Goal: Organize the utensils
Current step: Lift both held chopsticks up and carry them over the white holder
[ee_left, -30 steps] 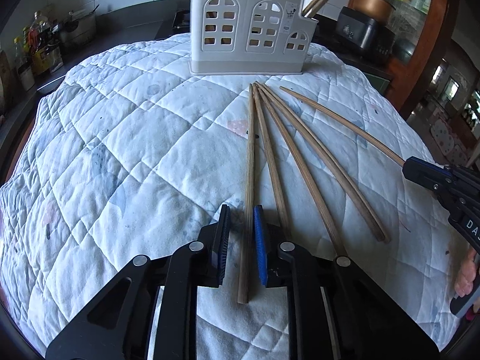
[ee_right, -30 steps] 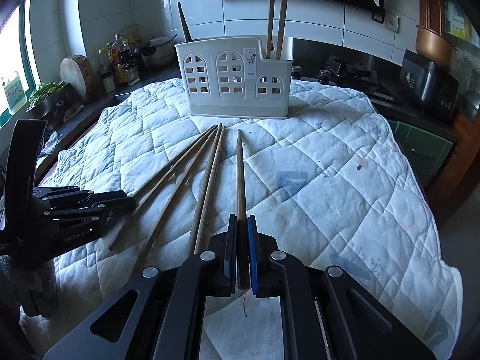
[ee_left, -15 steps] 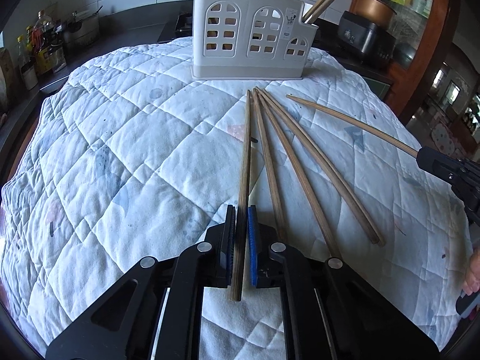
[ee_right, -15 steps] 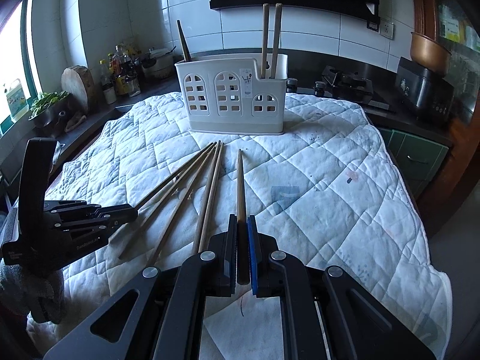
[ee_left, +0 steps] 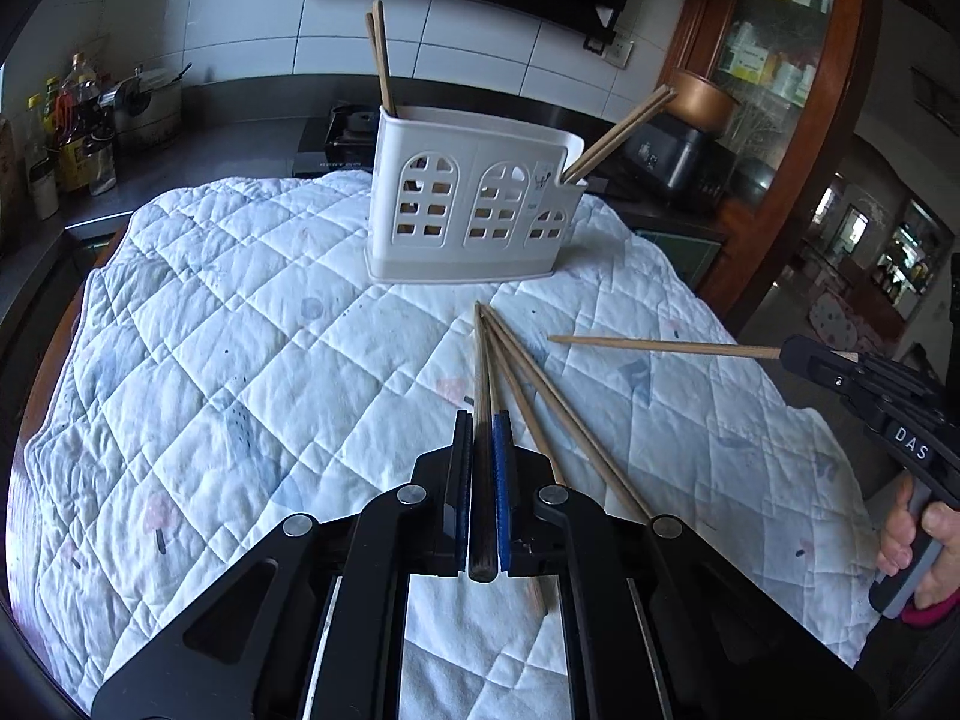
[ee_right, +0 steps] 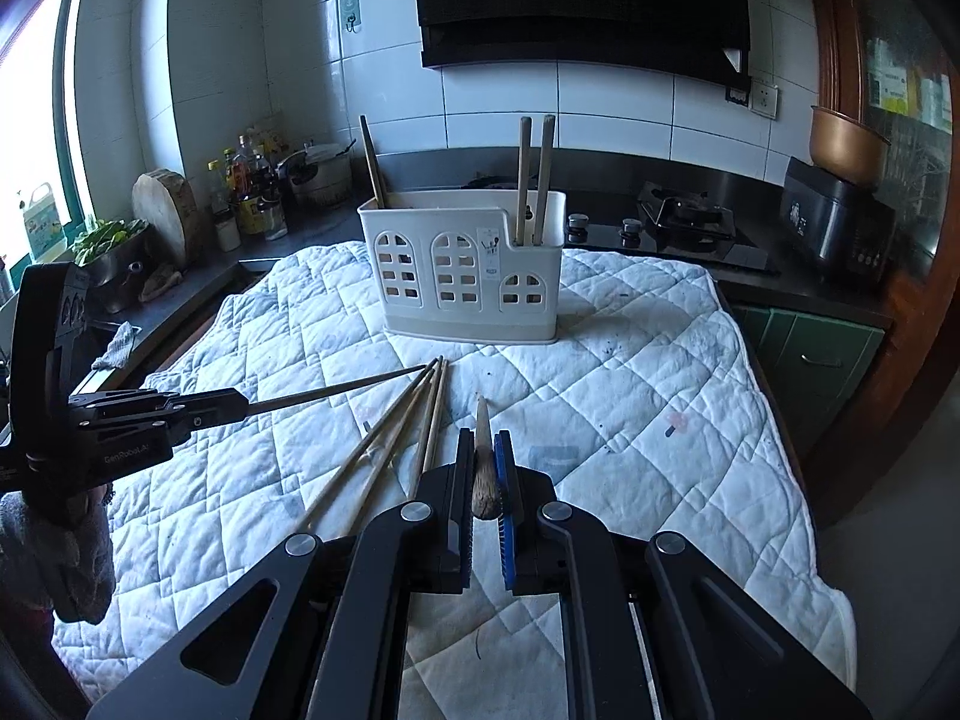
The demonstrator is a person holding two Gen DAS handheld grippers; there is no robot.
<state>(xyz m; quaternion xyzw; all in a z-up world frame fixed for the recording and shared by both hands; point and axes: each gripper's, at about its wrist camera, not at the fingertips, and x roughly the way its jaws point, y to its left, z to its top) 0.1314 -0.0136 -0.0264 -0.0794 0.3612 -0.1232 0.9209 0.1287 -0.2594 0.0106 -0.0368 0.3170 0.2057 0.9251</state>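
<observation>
Two readable marks — "DAS" on the right hand-held gripper (ee_left: 804,354), "GenRobot.AI" on the left (ee_right: 234,405).

White-tiled kitchen wall (ee_right: 612,102), daylit window (ee_right: 36,120)

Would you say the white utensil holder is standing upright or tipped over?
Upright: the utensil holder sits flat on its base on the quilt, with chopsticks sticking up out of it.

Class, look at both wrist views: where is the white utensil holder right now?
The white utensil holder stands upright at the far middle of the quilted cloth, beyond the loose chopsticks, with chopsticks in both end compartments.
</observation>
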